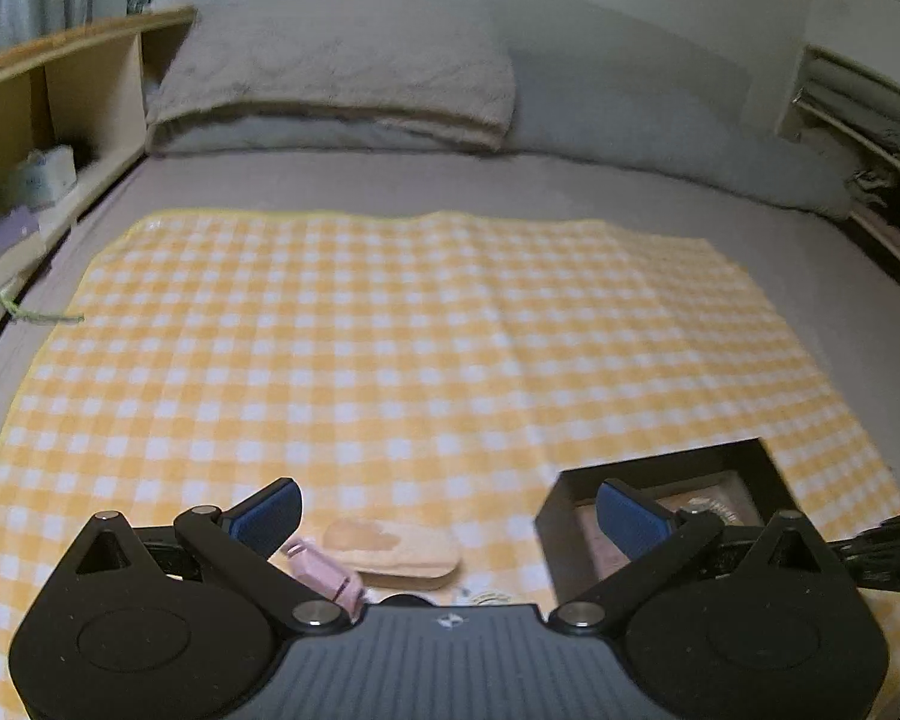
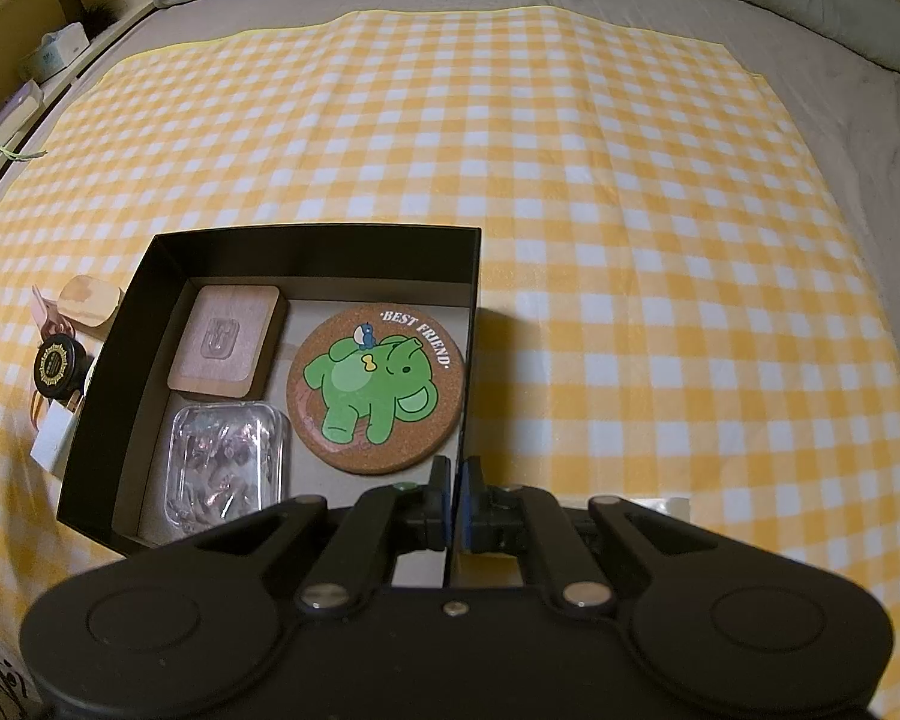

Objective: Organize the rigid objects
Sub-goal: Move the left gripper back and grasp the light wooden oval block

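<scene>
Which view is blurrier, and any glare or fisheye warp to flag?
Left wrist view: softer, motion-smeared across the checkered cloth and wooden shelf, dim, corners vignetted. Right wrist view: sharp, the text on the cork coaster is readable, glare on the clear plastic case, and the cloth's grid bows outward. The right hand-held gripper is shut on the black box wall.
</scene>
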A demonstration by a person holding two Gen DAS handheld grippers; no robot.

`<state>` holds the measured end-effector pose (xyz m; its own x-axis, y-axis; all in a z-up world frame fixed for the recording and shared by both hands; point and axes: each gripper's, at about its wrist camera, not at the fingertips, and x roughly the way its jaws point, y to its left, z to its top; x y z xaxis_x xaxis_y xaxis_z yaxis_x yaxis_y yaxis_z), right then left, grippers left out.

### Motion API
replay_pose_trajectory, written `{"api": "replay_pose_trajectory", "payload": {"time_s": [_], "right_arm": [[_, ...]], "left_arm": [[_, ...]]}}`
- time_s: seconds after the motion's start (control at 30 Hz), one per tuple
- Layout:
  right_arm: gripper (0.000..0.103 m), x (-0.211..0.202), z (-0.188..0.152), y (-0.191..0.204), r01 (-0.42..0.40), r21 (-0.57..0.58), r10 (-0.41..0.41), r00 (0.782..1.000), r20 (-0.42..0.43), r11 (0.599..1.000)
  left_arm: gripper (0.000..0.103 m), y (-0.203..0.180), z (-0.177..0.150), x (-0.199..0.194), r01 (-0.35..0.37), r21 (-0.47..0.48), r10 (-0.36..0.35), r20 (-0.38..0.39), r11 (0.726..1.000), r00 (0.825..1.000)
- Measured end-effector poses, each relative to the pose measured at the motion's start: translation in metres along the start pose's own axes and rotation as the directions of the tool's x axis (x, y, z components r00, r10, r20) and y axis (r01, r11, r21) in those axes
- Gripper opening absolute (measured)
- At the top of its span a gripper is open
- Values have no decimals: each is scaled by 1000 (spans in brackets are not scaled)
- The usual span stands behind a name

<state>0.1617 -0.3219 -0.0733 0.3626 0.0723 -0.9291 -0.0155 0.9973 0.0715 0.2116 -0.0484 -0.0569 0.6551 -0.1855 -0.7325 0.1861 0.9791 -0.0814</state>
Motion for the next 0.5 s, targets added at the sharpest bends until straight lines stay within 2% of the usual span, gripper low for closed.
{"api": "replay_pose_trajectory", "payload": {"time_s": [0.1,0.23,0.3,0.4,0.5], "right_arm": [[4,0,0,0,1,2,-1,1000,-1,1000],[4,0,0,1,1,-1,-1,1000,0,1000],[4,0,0,1,-1,2,1,1000,0,1000],[4,0,0,1,-4,2,4,1000,-1,1000],[4,0,0,-1,-9,1,9,1000,-1,1000]], "left_arm": [[103,16,1,14,16,-38,-18,-36,999,999],[103,33,-1,35,131,-112,-137,-52,985,989],[103,38,-2,48,155,-136,-166,-70,978,984],[103,35,-2,68,135,-117,-147,-103,984,984],[103,29,-4,88,71,-50,-78,-153,996,985]]}}
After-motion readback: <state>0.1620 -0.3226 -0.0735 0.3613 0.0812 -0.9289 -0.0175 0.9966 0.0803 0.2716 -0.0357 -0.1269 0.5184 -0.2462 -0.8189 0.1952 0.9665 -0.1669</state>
